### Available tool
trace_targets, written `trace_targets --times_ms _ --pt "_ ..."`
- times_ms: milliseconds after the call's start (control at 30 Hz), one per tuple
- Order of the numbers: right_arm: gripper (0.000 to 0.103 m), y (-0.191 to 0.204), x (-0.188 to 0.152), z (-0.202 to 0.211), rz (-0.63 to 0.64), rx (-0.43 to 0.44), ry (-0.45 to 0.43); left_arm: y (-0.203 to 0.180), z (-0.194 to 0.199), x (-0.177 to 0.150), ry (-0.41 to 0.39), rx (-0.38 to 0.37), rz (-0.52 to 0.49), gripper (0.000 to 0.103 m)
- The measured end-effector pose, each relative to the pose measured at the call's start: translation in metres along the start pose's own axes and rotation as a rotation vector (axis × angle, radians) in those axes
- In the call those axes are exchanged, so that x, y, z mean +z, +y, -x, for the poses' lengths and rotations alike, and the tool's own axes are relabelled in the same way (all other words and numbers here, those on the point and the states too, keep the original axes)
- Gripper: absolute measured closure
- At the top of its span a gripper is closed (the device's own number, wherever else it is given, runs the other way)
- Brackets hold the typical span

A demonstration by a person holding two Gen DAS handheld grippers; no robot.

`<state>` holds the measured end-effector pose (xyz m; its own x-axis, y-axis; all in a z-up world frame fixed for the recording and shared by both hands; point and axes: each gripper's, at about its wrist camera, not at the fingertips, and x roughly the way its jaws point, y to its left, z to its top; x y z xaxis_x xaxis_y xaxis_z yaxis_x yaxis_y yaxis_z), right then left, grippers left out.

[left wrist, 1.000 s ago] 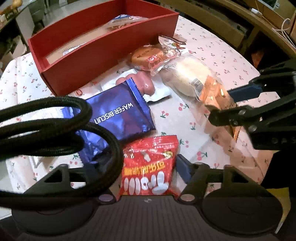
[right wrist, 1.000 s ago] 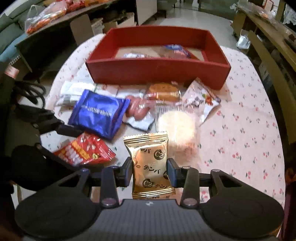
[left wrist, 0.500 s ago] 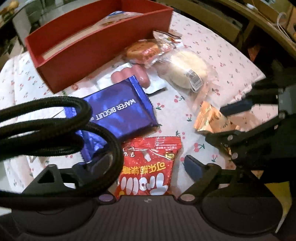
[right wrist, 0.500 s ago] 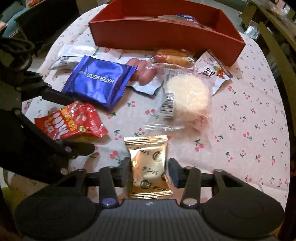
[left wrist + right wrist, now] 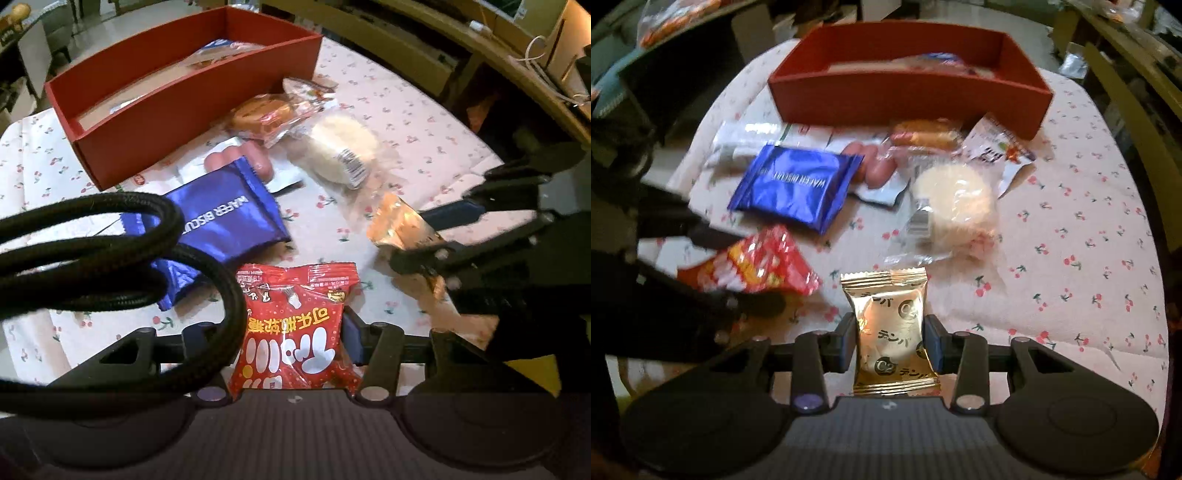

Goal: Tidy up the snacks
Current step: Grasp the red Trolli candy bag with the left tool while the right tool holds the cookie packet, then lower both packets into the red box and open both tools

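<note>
My left gripper (image 5: 271, 336) is closing on the red candy packet (image 5: 295, 321), and its pads press on the packet's sides. From the right wrist view the red candy packet (image 5: 757, 266) hangs tilted above the cloth. My right gripper (image 5: 890, 343) is also closing, with both pads squeezing the gold snack packet (image 5: 886, 310). The red box (image 5: 177, 122) stands at the table's far side with a few snacks inside. A black cable (image 5: 110, 236) hides my left gripper's left finger.
Between the box and the grippers lie a blue wafer biscuit packet (image 5: 229, 218), pink sausages (image 5: 240, 162), an orange bun in wrap (image 5: 258, 114) and a round pale cake in clear wrap (image 5: 340, 147). Cherry-print cloth (image 5: 1071, 229) covers the table; wooden furniture stands to the right.
My left jaws spread wide around the red packet, then closed on it and tilted it off the cloth. The right gripper loosened briefly on the gold packet and gripped it again.
</note>
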<state>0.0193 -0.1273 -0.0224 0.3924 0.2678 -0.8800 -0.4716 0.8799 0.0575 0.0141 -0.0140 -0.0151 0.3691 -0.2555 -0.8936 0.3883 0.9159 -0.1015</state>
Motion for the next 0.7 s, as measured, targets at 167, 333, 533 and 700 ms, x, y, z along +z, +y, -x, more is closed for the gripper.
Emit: trace_targets --times_ms 167,333,533,700 --pt "0.058 -0.004 0.004 0.008 -0.032 0.004 -0.035 -0.001 0.015 0.004 -0.041 -0.035 0.021 0.043" --pt "0.058 -0.009 0.016 0.019 -0.073 0.018 -0.091 0.003 0.03 0.019 -0.107 -0.057 0.04 0.043" --pt "0.058 -0.011 0.055 0.028 -0.087 0.014 -0.175 0.019 0.038 0.052 -0.203 -0.035 0.071 0.043" --pt "0.058 -0.018 0.104 0.027 -0.094 -0.002 -0.241 0.044 0.04 0.08 -0.269 0.0 0.115 0.043"
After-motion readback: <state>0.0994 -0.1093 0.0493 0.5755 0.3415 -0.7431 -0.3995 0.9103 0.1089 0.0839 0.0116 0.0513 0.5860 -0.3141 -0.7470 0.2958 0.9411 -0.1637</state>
